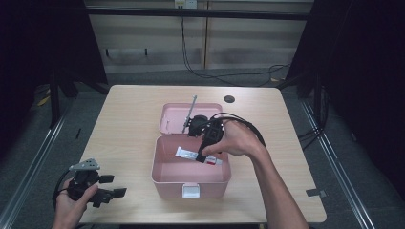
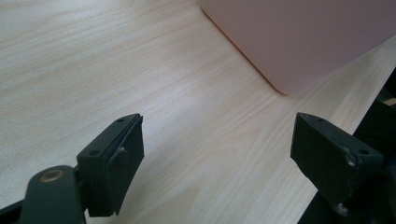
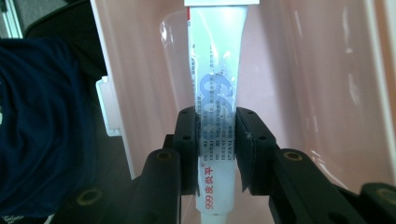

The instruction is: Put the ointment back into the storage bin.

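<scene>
Left tool [image 1: 109, 185]: you hold it low at the near left corner of the table [image 1: 124, 124], jaws wide apart with nothing between them; in the left gripper view they frame bare wood, with a corner of the pink box [image 2: 303, 37] beyond.
Left hand [image 1: 71, 202]: wrapped around the tool's body at the near table edge.
Pink box [image 1: 165, 174]: open, at the table's middle near you, white latch [image 1: 191, 191] on its near wall.
Tube [image 1: 187, 153]: white with red lettering, lying inside the box toward its far side, running left to right.
Right tool [image 1: 204, 155]: reaching down into the box, jaws clamped on the tube; the right gripper view shows the pads [image 3: 187, 144] pressing the tube [image 3: 217, 93] from both sides near its cap end.
Right hand [image 1: 236, 138]: above the box's far right corner.
Lid [image 1: 172, 117]: pink, lying open and flat just beyond the box.
Far table: a dark round hole [image 1: 229, 99] right of centre.
</scene>
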`<state>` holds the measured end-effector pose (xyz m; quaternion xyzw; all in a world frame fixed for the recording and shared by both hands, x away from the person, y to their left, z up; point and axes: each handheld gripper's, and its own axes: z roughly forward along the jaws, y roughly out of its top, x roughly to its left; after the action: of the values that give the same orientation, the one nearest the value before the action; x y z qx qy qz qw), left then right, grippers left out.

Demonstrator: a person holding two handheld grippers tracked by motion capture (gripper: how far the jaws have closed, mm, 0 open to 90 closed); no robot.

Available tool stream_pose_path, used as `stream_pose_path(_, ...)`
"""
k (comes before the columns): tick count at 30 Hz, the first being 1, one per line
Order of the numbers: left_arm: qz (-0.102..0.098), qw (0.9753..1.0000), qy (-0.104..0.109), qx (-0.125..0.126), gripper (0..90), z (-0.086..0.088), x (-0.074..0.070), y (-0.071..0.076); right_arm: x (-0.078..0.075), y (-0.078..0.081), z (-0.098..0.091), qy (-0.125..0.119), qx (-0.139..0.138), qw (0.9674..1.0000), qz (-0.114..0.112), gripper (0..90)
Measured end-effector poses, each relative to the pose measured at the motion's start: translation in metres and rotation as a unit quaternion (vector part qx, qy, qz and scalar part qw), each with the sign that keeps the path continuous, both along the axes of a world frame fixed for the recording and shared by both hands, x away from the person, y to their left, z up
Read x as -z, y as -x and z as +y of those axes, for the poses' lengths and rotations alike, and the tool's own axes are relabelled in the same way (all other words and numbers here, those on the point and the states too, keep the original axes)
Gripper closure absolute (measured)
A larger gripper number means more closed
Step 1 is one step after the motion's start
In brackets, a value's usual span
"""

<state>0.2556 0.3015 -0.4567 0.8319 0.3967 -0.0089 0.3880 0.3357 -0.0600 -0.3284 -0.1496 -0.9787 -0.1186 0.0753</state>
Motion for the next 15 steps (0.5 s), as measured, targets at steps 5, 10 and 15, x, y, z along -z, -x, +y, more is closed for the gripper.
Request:
stream_pose_path(5,0.001,1.0,-0.001,0.0,17.4,0.0,0.0,0.0,0.007,0.001,0.008,0.002,-0.017,0.9998,0.007,71.6)
stream_pose_path(10,0.002,1.0,-0.001,0.004,18.0,0.0,0.0,0.0,0.016,0.002,0.017,0.006,-0.041,0.9991,0.004,71.5)
stream_pose_path(15,0.003,1.0,0.0,0.003,18.0,0.0,0.0,0.0,0.028,0.004,0.025,0.019,-0.061,0.9979,0.006,71.5)
